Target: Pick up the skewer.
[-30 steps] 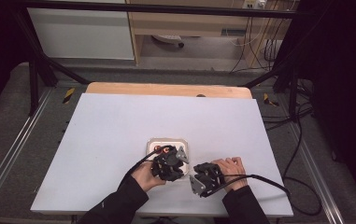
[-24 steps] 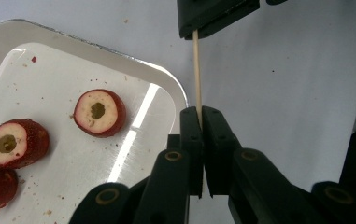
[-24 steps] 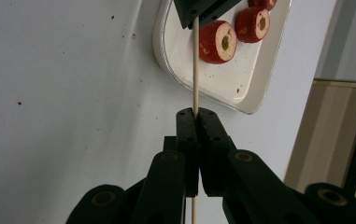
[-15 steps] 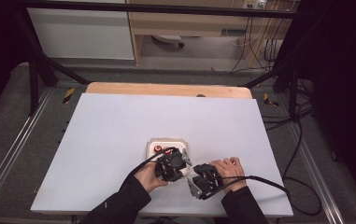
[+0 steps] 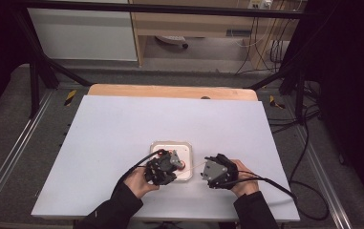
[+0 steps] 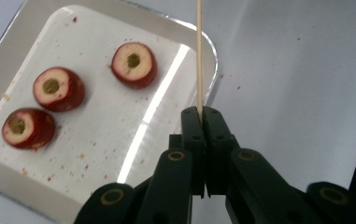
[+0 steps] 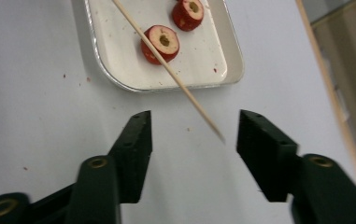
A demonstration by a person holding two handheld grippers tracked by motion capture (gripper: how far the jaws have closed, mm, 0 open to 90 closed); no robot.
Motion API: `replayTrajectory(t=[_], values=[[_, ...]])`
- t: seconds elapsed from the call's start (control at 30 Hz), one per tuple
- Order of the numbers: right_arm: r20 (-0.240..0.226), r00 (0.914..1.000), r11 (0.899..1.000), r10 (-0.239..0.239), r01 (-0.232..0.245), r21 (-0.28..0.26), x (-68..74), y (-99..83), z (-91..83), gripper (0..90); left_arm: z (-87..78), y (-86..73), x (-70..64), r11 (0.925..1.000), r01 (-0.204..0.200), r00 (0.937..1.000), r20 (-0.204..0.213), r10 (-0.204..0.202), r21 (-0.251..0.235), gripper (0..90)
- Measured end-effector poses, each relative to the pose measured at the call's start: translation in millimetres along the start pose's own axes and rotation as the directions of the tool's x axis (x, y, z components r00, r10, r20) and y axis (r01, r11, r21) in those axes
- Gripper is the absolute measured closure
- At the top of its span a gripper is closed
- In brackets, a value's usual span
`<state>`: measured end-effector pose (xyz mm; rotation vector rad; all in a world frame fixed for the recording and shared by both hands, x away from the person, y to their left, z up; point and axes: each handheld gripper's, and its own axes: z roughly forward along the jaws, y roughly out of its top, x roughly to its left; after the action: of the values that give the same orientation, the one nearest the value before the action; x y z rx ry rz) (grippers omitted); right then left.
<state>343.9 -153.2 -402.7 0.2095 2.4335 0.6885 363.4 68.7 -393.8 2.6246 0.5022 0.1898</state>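
Left claw (image 6: 202, 116) pinching skewer (image 6: 199, 56) | right claw (image 7: 192, 135) spread | three cored fruit pieces (image 6: 133, 65) on tray (image 6: 7, 42)

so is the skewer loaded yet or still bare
Bare. The skewer runs clean from the shut left gripper, and all three cored fruit slices lie loose on the tray.

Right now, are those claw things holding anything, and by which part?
The left gripper is shut on a thin wooden skewer, pinching its near end. The right gripper is open and holds nothing.
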Motion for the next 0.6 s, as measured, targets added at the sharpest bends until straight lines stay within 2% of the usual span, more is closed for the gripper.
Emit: replayTrajectory(t=[0.03, 0.07, 0.1, 0.13, 0.17, 0.23, 0.27, 0.3, 0.33, 0.37, 0.4, 0.43, 0.47, 0.6], values=[[-0.011, 0.9984, 0.998, 0.055, -0.055, -0.007, -2.8, -3.1, -0.2, 38.5, -2.9, -7.7, 2.6, 0.9998, 0.019, 0.9998, -0.008, -0.019, -0.012, 88.8], [-0.021, 0.9945, 0.995, 0.103, -0.103, -0.014, -5.0, -6.3, -0.5, 35.7, -2.9, -7.7, 2.6, 0.9998, 0.019, 0.9998, -0.008, -0.019, -0.012, 88.8], [-0.021, 0.9945, 0.995, 0.103, -0.103, -0.014, -5.0, -6.3, -0.5, 35.7, -4.4, -11.8, 3.8, 0.9994, 0.027, 0.9996, -0.012, -0.027, -0.020, 88.8], [-0.040, 0.9810, 0.981, 0.190, -0.191, -0.027, -7.9, -12.7, -0.8, 31.6, -5.8, -15.8, 5.1, 0.9990, 0.035, 0.9993, -0.011, -0.036, -0.028, 88.8], [-0.049, 0.9736, 0.974, 0.223, -0.225, -0.033, -9.0, -16.0, -1.0, 30.0, -8.8, -24.2, 6.5, 0.9966, 0.060, 0.9979, -0.020, -0.062, -0.055, 88.8], [-0.059, 0.9573, 0.958, 0.283, -0.285, -0.041, -10.3, -21.9, -0.7, 28.8, -10.7, -28.5, 7.4, 0.9955, 0.066, 0.9974, -0.024, -0.068, -0.068, 88.8], [-0.067, 0.9475, 0.948, 0.313, -0.316, -0.043, -10.7, -24.7, -0.6, 27.9, -14.4, -37.0, 9.4, 0.9919, 0.085, 0.9958, -0.027, -0.088, -0.094, 88.8], [-0.071, 0.9375, 0.938, 0.341, -0.344, -0.045, -11.1, -27.2, -0.5, 26.9, -14.4, -37.0, 9.4, 0.9919, 0.085, 0.9958, -0.027, -0.088, -0.094, 88.8], [-0.071, 0.9375, 0.938, 0.341, -0.344, -0.045, -11.1, -27.2, -0.5, 26.9, -16.3, -41.0, 10.1, 0.9897, 0.093, 0.9948, -0.033, -0.097, -0.109, 88.8], [-0.088, 0.9137, 0.915, 0.397, -0.402, -0.048, -11.6, -31.3, -0.4, 24.9, -18.2, -44.9, 10.7, 0.9871, 0.100, 0.9935, -0.041, -0.106, -0.125, 88.8], [-0.094, 0.9001, 0.901, 0.425, -0.431, -0.047, -12.0, -32.8, -0.2, 23.5, -19.9, -48.7, 11.0, 0.9839, 0.112, 0.9919, -0.044, -0.119, -0.140, 88.8], [-0.094, 0.9001, 0.901, 0.425, -0.431, -0.047, -12.0, -32.8, -0.2, 23.5, -21.7, -52.4, 11.3, 0.9806, 0.120, 0.9906, -0.046, -0.129, -0.155, 88.8], [-0.100, 0.8754, 0.877, 0.473, -0.478, -0.038, -13.3, -34.9, 1.3, 20.0, -23.1, -56.0, 11.4, 0.9766, 0.128, 0.9891, -0.050, -0.139, -0.173, 88.7], [-0.098, 0.8423, 0.846, 0.530, -0.533, -0.001, -14.6, -34.8, 4.9, 14.1, -28.2, -68.6, 10.6, 0.9616, 0.148, 0.9836, -0.066, -0.168, -0.231, 88.7]])
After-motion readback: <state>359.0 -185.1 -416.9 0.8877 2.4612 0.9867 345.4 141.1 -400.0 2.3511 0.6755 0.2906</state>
